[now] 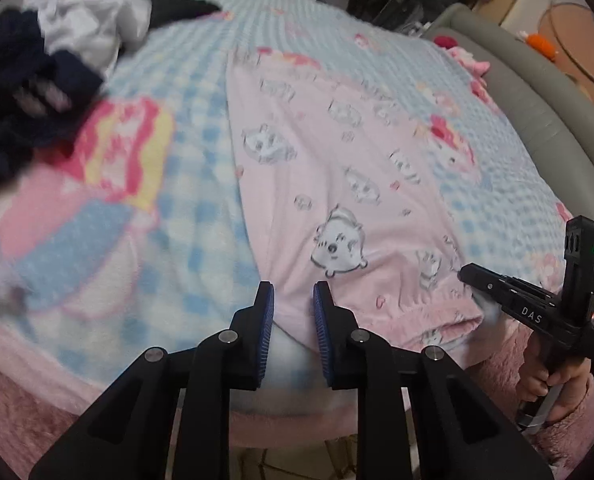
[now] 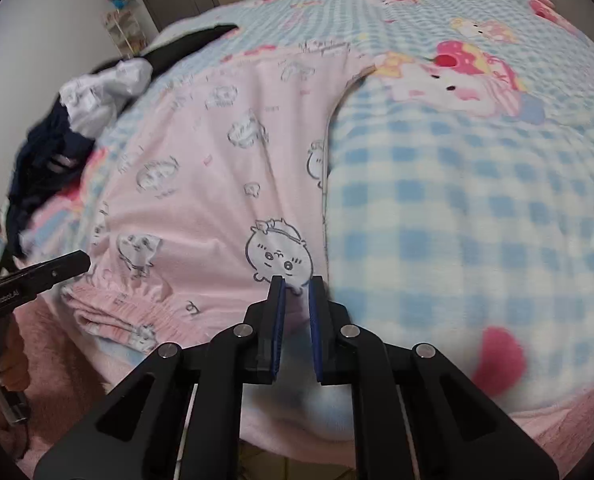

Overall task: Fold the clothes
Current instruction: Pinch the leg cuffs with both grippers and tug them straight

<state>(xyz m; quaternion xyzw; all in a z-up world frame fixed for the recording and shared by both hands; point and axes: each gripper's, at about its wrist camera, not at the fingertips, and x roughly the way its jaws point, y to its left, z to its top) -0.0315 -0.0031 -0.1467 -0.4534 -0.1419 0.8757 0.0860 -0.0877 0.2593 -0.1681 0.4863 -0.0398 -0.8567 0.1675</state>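
Observation:
A pink garment [image 1: 337,184] printed with cartoon animals lies spread flat on the blue checked blanket [image 1: 185,184]. Its gathered waistband [image 2: 117,308] is at the near edge of the bed. My left gripper [image 1: 293,294] hovers over the garment's near left edge, open, and the blue pads [image 1: 267,320] do not press on the cloth. My right gripper [image 2: 297,286] stands over the garment [image 2: 201,184] at its near right corner. It is open a little, with a narrow gap between the pads. Each gripper shows in the other's view, the right gripper [image 1: 465,271] and the left gripper [image 2: 83,262], each held by a hand.
A pile of dark navy and white clothes [image 1: 45,60] lies at the bed's far left, also seen as the pile [image 2: 73,120]. A grey padded bed frame [image 1: 537,96] runs along the right. A fuzzy pink cover [image 1: 37,404] hangs over the near edge. A small shelf [image 2: 123,28] stands by the wall.

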